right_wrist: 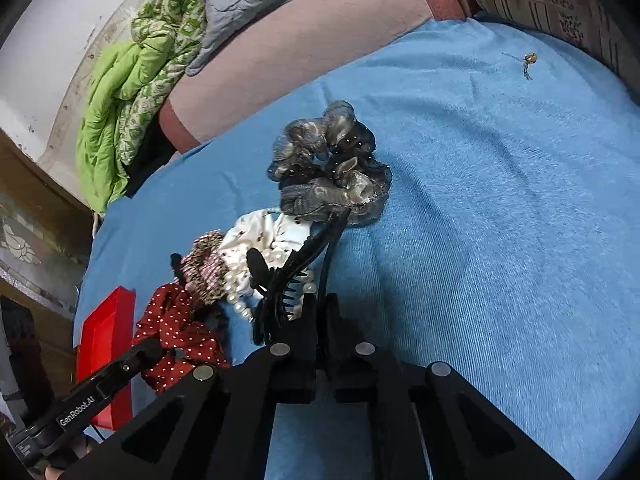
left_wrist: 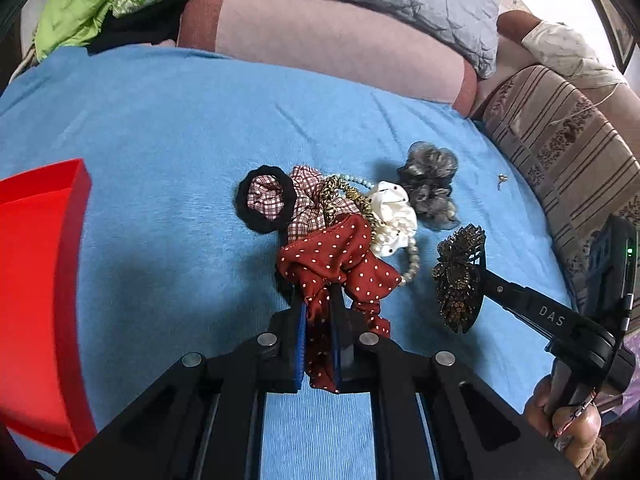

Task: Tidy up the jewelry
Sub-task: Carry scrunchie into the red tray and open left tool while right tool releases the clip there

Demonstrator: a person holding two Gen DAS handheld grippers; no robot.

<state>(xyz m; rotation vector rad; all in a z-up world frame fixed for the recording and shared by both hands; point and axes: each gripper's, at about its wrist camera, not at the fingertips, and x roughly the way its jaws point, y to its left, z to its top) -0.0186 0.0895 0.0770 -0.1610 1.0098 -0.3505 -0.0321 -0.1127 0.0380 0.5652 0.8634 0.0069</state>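
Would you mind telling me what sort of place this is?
Probably a bedroom at home: a bed under a blue sheet, a grey quilted blanket and a green patterned quilt heaped at its far side.

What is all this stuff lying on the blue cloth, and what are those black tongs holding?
Red polka-dot scrunchie: one, dark red with white dots, nearest of the pile, pinched in left tongs.
Claw hair clip: one, black with bronze stones, right of pile, gripped by right tongs.
Checked scrunchie: one, red-white, mid pile.
Black hair band: one, pile's left end.
White scrunchie: one, dotted, mid pile.
Pearl strand: one, white, under white scrunchie.
Grey scrunchie: one, sheer, pile's far right.
Small trinket: one, gold, alone.
Red box: one, left edge.
Blue cloth: one, underneath.
Left gripper: black, shut.
Right gripper: black, shut.
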